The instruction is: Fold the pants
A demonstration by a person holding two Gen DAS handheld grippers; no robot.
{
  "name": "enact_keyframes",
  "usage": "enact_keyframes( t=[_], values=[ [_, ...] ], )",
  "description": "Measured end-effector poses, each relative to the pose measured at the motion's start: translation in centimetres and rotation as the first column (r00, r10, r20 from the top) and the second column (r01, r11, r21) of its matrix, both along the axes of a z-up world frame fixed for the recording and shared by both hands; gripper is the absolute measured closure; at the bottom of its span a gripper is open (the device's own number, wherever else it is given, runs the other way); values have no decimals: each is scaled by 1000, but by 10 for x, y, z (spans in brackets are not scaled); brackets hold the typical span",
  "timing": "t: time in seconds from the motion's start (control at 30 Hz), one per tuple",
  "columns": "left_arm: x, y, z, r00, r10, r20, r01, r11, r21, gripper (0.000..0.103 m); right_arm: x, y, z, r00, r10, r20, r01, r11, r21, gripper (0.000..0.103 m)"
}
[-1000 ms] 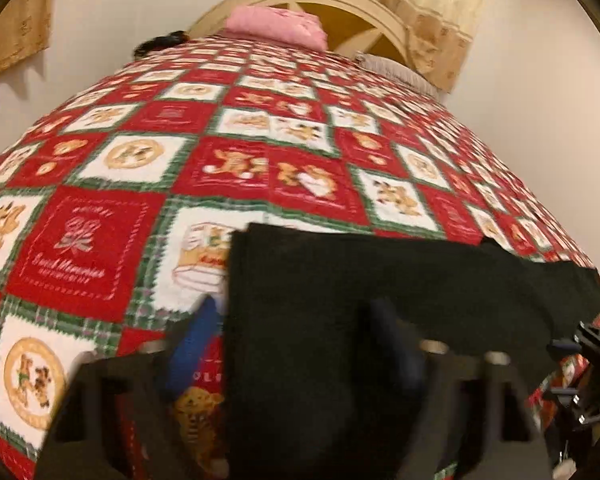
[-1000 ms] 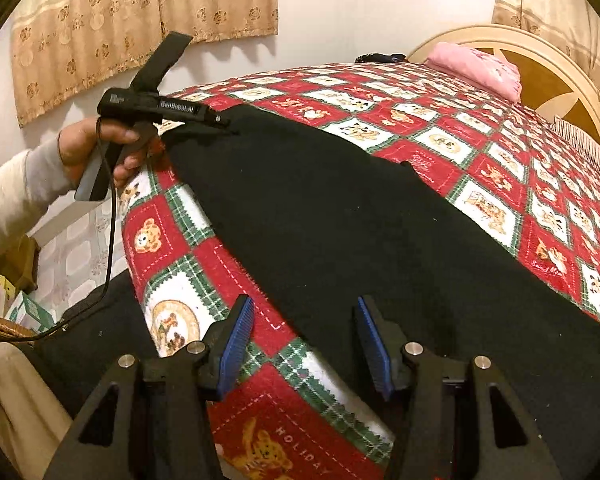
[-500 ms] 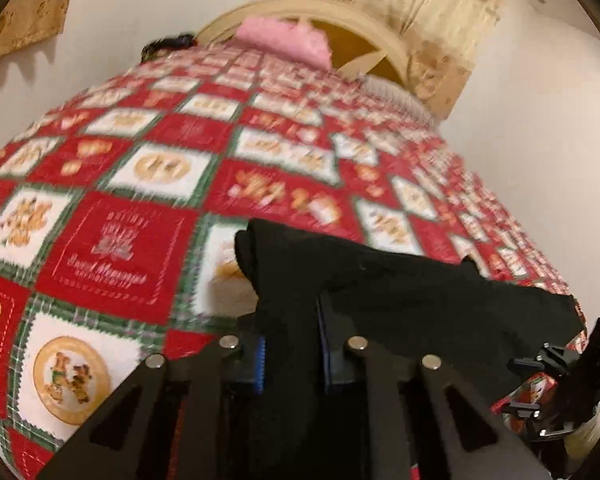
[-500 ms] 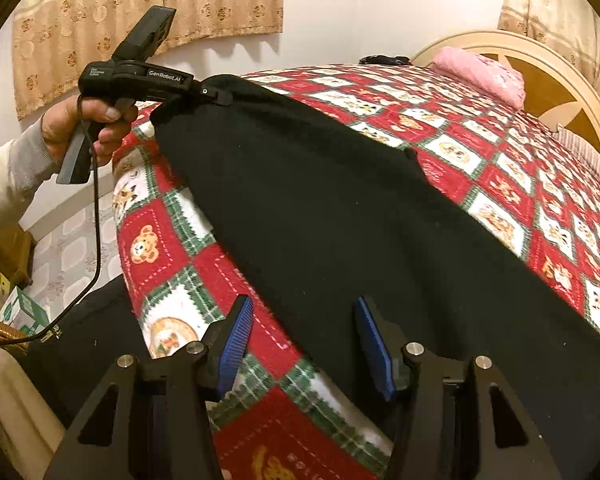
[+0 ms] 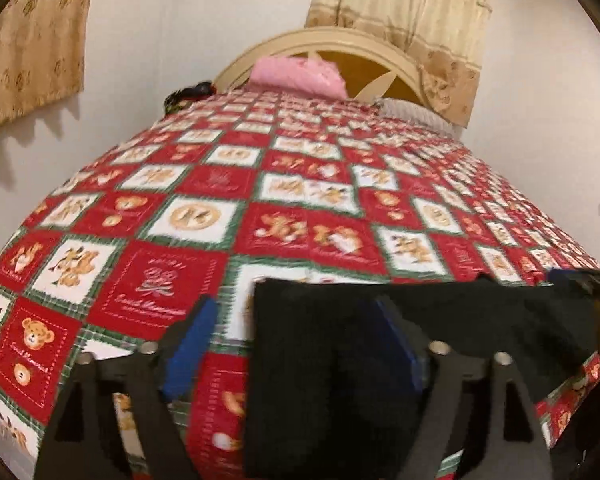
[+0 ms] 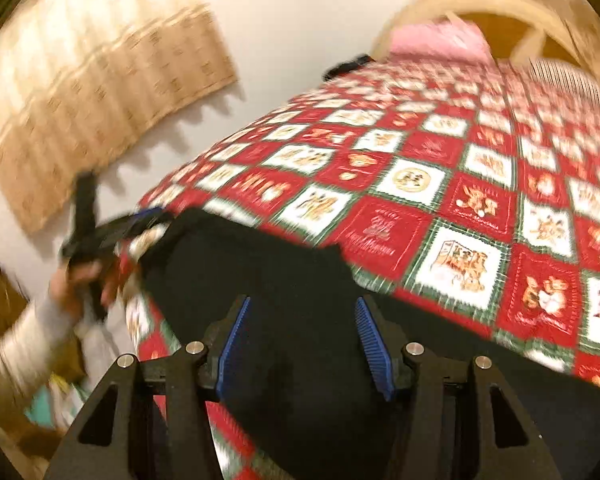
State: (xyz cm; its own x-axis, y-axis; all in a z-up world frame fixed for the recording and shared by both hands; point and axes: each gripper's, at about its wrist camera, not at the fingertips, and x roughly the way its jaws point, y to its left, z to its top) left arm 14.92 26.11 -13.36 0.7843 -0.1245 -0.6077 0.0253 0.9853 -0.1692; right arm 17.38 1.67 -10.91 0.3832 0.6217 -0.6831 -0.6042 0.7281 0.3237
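Observation:
Black pants (image 5: 380,340) lie spread across the near edge of a red, white and green teddy-bear quilt (image 5: 300,200). My left gripper (image 5: 296,344) hovers over their left end. Its jaws are opening, and the cloth's edge lies under the gap with neither blue pad pressing on it. In the right wrist view the left gripper (image 6: 140,220) sits at the pants' far-left corner, held by a hand (image 6: 80,280). My right gripper (image 6: 304,344) hangs open above the pants (image 6: 300,280), nothing pinched between its pads (image 6: 232,344). This view is blurred by motion.
A pink pillow (image 5: 300,72) leans on the cream headboard (image 5: 332,40) at the far end. A dark item (image 5: 188,94) lies at the bed's far left corner. Beige curtains (image 5: 28,60) hang on the wall to the left. The bed drops off at the near-left edge (image 6: 148,320).
Half a second ago my left gripper was shut on the pants' raised corner; now its jaws stand wide and the cloth lies flat. My right gripper has swung and rolled over the pants.

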Motion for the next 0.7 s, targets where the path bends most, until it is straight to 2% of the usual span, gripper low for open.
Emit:
enact_keyframes(
  t=[0.03, 0.1, 0.2, 0.3, 0.33, 0.37, 0.43, 0.57, 0.7],
  values=[
    [-2, -8, 0, 1000, -15, 4, 15, 1000, 5, 10, 16, 2, -5, 999, -19, -42, 20, 1000, 22, 48],
    [-3, -26, -3, 998, -60, -4, 60, 998, 12, 10, 41, 12, -16, 993, -28, -113, 33, 998, 48, 48],
    [-2, -51, -12, 994, -110, -26, 112, 991, 72, 10, 67, 25, -33, 978, -36, -205, 52, 996, 74, 48],
    [4, -64, -26, 986, -148, -81, 156, 982, 110, 10, 83, 35, -49, 960, -32, -279, 58, 995, 86, 50],
    [6, -66, -31, 983, -144, -112, 157, 980, 124, 10, 87, 37, -54, 953, -36, -300, 66, 994, 90, 56],
    [7, -66, -34, 984, -138, -113, 153, 978, 138, 10, 91, 39, -60, 943, -27, -332, 64, 993, 101, 75],
    [6, -67, -33, 983, -148, -109, 163, 976, 142, 8, 95, 40, -68, 922, -13, -386, 67, 989, 128, 78],
    [10, -71, -37, 979, -156, -134, 177, 971, 160, 3, 93, 34, -65, 930, -32, -365, 89, 986, 140, 94],
    [13, -76, -40, 976, -152, -153, 179, 967, 184, 0, 94, 30, -57, 942, -71, -327, 122, 983, 139, 97]
  ],
)
